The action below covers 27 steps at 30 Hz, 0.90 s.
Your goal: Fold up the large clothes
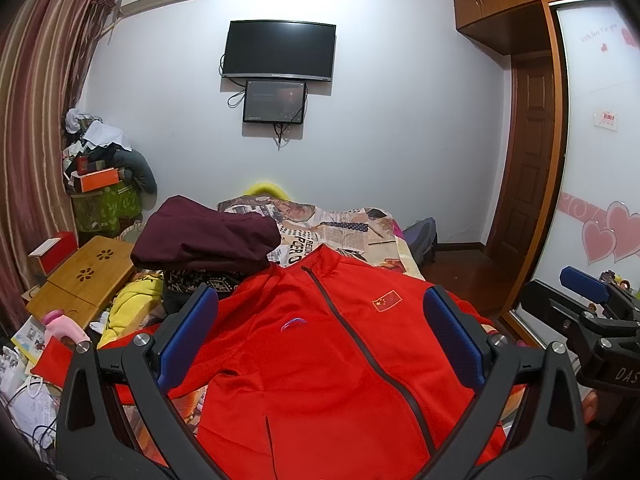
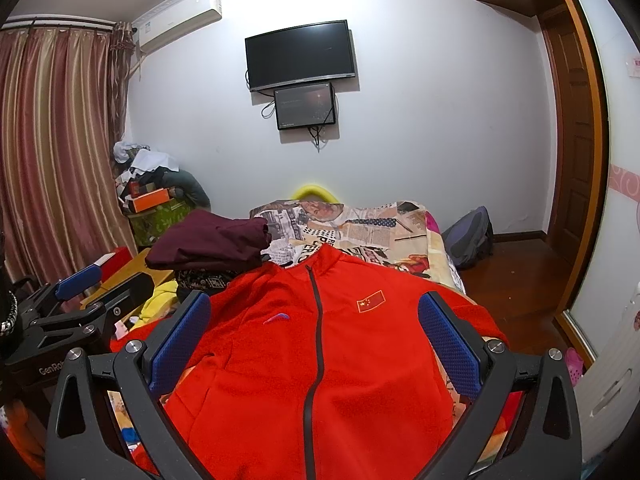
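A red zip-up jacket with a small flag patch lies face up, spread flat on the bed, collar toward the far wall; it also shows in the right wrist view. My left gripper is open and empty, held above the jacket's chest. My right gripper is open and empty too, above the same jacket. The right gripper also shows at the right edge of the left wrist view. The left gripper shows at the left of the right wrist view.
A folded maroon garment sits on a pile beyond the jacket's left shoulder. The bed's newspaper-print cover stretches behind. A wooden lap table and clutter lie left. A backpack, floor and door are right.
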Each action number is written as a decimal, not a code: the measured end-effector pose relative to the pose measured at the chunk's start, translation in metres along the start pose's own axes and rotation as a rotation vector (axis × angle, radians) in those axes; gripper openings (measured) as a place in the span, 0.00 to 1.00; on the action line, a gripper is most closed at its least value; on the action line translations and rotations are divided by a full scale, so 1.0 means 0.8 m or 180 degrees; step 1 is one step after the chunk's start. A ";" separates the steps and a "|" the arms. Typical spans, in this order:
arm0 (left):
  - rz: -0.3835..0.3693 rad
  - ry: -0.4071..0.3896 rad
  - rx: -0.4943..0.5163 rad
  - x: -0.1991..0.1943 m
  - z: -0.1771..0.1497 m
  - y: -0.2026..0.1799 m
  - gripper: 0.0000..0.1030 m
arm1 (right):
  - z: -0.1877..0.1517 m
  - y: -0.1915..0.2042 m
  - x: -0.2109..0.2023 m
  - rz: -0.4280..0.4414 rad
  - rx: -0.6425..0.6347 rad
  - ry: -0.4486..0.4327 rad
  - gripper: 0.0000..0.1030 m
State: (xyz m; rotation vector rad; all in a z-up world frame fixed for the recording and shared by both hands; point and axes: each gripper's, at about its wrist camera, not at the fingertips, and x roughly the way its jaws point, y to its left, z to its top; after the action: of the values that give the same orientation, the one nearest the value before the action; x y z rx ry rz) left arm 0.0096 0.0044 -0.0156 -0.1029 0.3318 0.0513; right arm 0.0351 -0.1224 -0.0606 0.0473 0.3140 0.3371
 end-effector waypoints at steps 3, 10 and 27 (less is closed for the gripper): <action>0.0003 0.0002 0.0004 -0.001 0.000 0.000 1.00 | 0.000 0.000 0.000 0.0002 0.0005 0.0001 1.00; 0.0001 0.0006 0.0002 0.000 0.000 -0.001 1.00 | 0.000 -0.003 0.001 -0.0003 0.0012 0.0019 1.00; 0.0195 0.0026 -0.0053 0.021 0.010 0.028 1.00 | 0.005 -0.005 0.019 -0.0058 -0.0019 0.0130 1.00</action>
State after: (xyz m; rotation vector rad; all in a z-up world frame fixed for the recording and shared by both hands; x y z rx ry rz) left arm 0.0264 0.0277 -0.0156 -0.1095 0.3427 0.1144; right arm 0.0516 -0.1211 -0.0614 0.0318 0.3536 0.3213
